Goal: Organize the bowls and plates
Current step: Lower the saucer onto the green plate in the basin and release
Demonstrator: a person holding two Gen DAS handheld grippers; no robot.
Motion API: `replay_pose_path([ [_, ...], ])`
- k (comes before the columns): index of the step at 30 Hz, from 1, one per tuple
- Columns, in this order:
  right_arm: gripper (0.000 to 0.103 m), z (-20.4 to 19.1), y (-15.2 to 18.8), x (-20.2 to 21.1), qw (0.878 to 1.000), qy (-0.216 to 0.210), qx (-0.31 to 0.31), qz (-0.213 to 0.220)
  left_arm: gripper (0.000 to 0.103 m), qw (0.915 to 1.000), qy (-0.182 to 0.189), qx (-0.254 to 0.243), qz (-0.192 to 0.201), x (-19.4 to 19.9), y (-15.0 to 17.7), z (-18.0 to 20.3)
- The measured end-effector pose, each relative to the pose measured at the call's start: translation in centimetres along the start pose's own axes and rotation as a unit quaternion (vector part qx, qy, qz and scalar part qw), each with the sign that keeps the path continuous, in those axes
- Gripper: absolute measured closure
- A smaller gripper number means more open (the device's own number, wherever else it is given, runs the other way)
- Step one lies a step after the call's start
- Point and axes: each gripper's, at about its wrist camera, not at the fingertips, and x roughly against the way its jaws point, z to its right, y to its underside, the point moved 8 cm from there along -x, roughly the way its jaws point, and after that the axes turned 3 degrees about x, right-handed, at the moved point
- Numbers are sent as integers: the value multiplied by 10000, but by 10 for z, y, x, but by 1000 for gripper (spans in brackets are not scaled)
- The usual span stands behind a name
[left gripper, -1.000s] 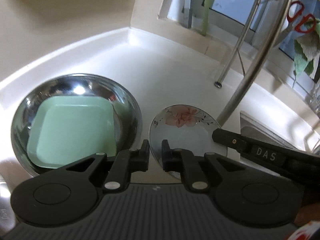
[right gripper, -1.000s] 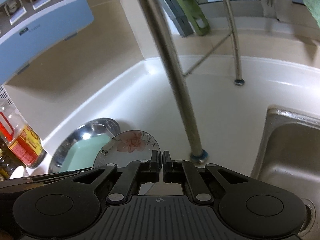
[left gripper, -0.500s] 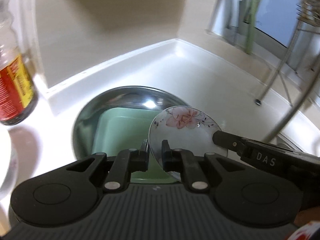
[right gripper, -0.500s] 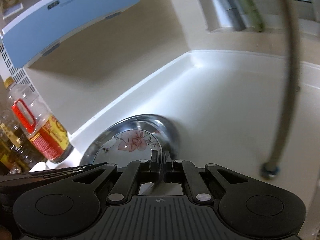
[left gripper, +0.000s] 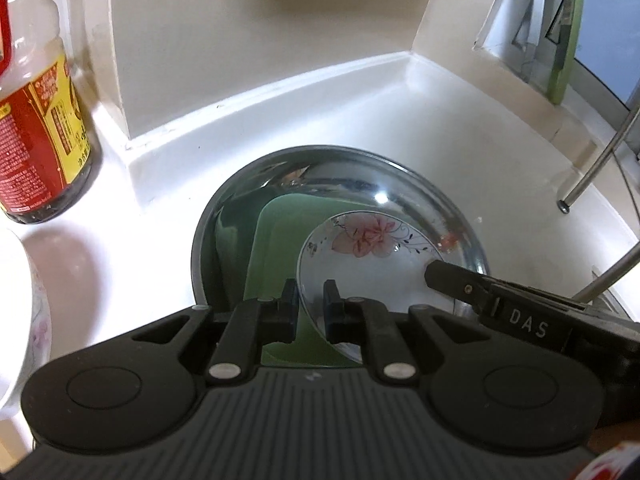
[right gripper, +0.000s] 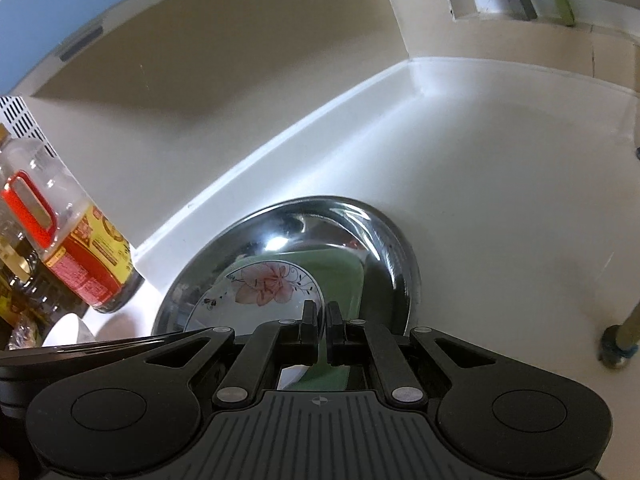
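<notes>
Left wrist view first: nearest us our left gripper (left gripper: 310, 306) has its black jaws closed on the near rim of the round white floral-printed plate (left gripper: 372, 264), though a narrow gap shows between the pads; our right gripper (left gripper: 440, 276) reaches in from the right edge and pinches the same plate's right rim. We hold the plate tilted above the pale green square plastic plate (left gripper: 280, 240), which lies inside the wide, shiny stainless-steel basin (left gripper: 400, 172); whether the floral plate touches the green one we cannot tell. The basin stands on the smooth, glossy white countertop (left gripper: 460, 128), close to the corner where a raised white lip meets matte beige walls.

Right wrist view, near to far: the right gripper (right gripper: 322, 320) shows its jaws nearly together with the floral plate's edge between them; the plate's lower part is hidden behind the gripper bodies. To the left a clear plastic oil bottle with a red and yellow label (left gripper: 36, 128) stands on the counter, cut off at the top; at the left edge of the left wrist view a white bowl (left gripper: 16, 312) is only partly in frame. Far right, slanted steel tubes (left gripper: 596, 160) and a window frame (left gripper: 532, 20) are cropped and blurred.
</notes>
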Motion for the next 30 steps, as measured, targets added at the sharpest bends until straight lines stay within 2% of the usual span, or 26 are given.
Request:
replay_pose_path([
  [6, 99, 4, 1, -15, 9999, 30, -60, -128, 92, 9998, -50, 4, -176, -13, -3, -3],
  [16, 99, 6, 1, -22, 9997, 42, -88, -202, 92, 9997, -116, -22, -219, -19, -4, -2],
  [26, 97, 0, -6, -10, 9996, 176, 224, 69, 89, 9995, -265, -136, 51, 0, -13, -5],
  [29, 95, -3, -8, 0, 9992, 153, 329, 140, 88, 9994, -276, -168, 144, 11, -14, -5],
  [30, 91, -5, -8, 3, 9991, 152, 372, 163, 87, 9993, -278, -184, 168, 15, -14, -5],
])
